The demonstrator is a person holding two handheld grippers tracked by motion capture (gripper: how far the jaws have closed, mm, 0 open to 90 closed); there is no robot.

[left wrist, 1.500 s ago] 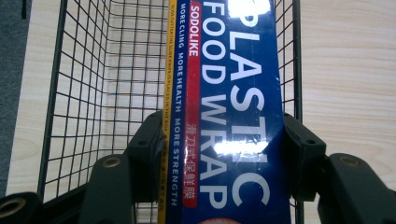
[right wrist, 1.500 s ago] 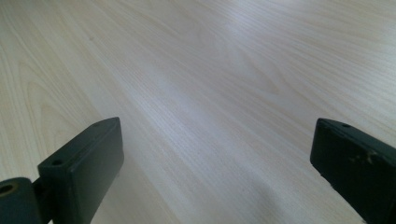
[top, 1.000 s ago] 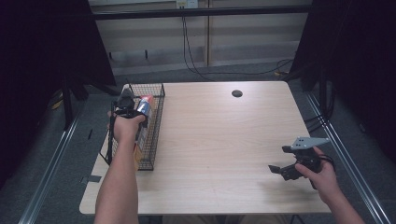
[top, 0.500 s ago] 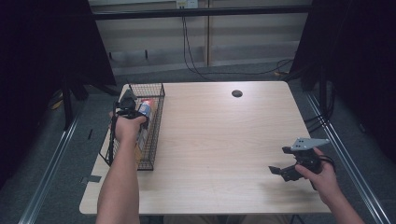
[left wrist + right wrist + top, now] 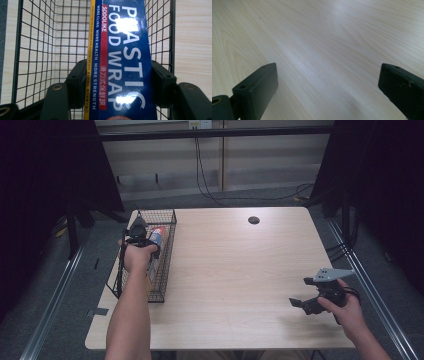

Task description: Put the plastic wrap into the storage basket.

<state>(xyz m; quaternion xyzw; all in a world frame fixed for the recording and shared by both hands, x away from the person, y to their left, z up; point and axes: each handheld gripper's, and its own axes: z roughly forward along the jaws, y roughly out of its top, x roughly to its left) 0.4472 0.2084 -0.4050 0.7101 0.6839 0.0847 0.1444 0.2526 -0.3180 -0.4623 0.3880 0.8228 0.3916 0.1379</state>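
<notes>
A long blue box of plastic food wrap (image 5: 122,62) lies lengthwise between the jaws of my left gripper (image 5: 117,72), which is shut on it. In the high view the left gripper (image 5: 139,232) holds the box (image 5: 154,255) inside the black wire basket (image 5: 171,245) at the table's left edge. Through the basket's mesh (image 5: 35,50) I see the wooden tabletop below. My right gripper (image 5: 300,304) hovers low over the table's front right, open, and between its jaws (image 5: 327,82) is only bare wood.
The light wooden table (image 5: 240,270) has a small dark round hole (image 5: 253,220) near its back edge. Cables (image 5: 210,175) hang down the wall behind. Metal rails (image 5: 55,295) run along both sides of the table on the floor.
The left gripper has sunk slightly with the box into the basket. The right gripper has stayed where it was.
</notes>
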